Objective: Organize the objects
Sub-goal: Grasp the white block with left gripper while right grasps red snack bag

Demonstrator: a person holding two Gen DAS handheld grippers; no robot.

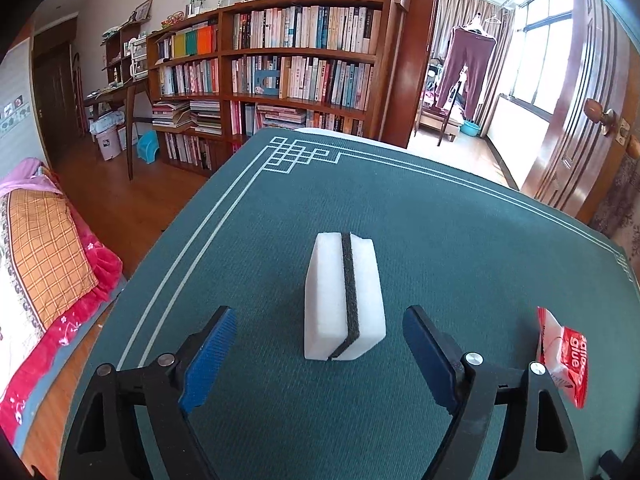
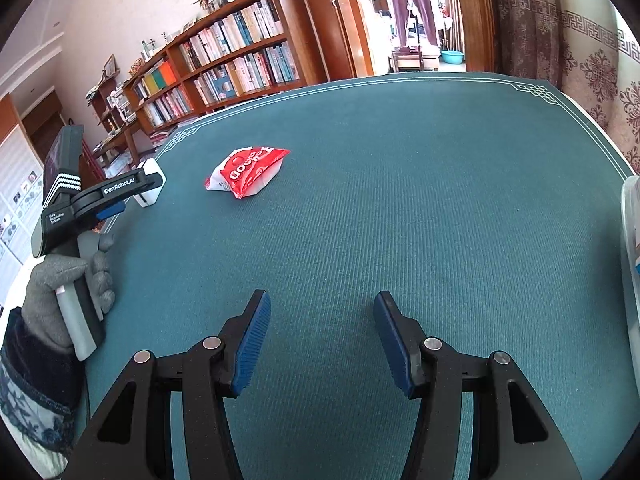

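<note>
Left gripper [image 1: 316, 344]: released, jaws astride upright white sponge [image 1: 344, 300], pads clear.
Right gripper [image 2: 322, 340]: released, empty.
Red packet [image 2: 248, 172]: on green mat [image 2: 440, 200], apparently unopened.

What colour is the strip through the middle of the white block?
Black, a dark foam layer between two white halves of the block; clearest in the left wrist view.

I am working over a table mat [image 1: 440, 216] of matt, ribbed green cloth. The sponge block [image 1: 326, 300] is showing white, fine-pored foam around a coarse, dark scouring layer. The snack packet [image 2: 248, 172] is reflecting light as glossy, crinkled red and white plastic film. My left gripper [image 1: 316, 348] and right gripper [image 2: 322, 340] are presenting matt black plastic arms, ridged blue rubbery pads [image 1: 208, 360] and bright metal pins. A grey knitted glove [image 2: 60, 284] is covering my hand.
</note>
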